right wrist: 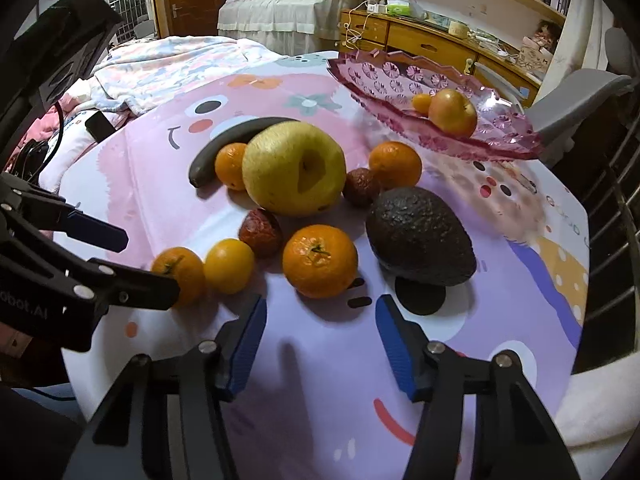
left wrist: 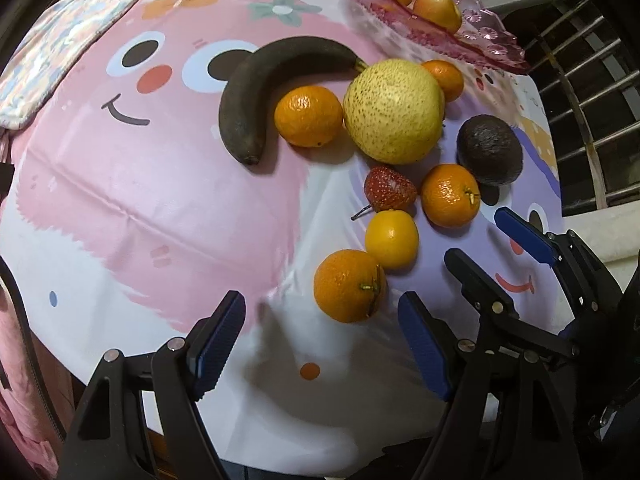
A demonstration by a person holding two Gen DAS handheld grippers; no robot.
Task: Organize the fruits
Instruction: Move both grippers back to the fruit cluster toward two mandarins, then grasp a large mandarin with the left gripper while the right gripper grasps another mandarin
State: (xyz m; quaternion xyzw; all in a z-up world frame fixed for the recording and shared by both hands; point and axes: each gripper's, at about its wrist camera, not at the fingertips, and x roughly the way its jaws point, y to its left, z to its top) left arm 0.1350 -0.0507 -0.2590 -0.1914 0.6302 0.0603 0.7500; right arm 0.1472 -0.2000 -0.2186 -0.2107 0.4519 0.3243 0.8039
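Observation:
Loose fruit lies on the cartoon tablecloth (left wrist: 140,208): a dark banana (left wrist: 256,92), a big yellow pear (left wrist: 394,110), a dark avocado (right wrist: 420,236), a strawberry (left wrist: 388,188), a small yellow fruit (right wrist: 229,266) and several mandarins, one near my left gripper (left wrist: 348,286) and one in front of my right gripper (right wrist: 320,260). A pink glass dish (right wrist: 384,80) at the far right holds an apple (right wrist: 452,112) and a small mandarin (right wrist: 422,103). My left gripper (left wrist: 324,312) is open and empty, just short of the nearest mandarin. My right gripper (right wrist: 320,316) is open and empty.
A floral blanket (right wrist: 168,64) lies at the table's far left edge. A metal railing (left wrist: 588,80) runs along the right side. A grey chair (right wrist: 576,100) stands behind the dish. A wooden dresser (right wrist: 432,40) is at the back.

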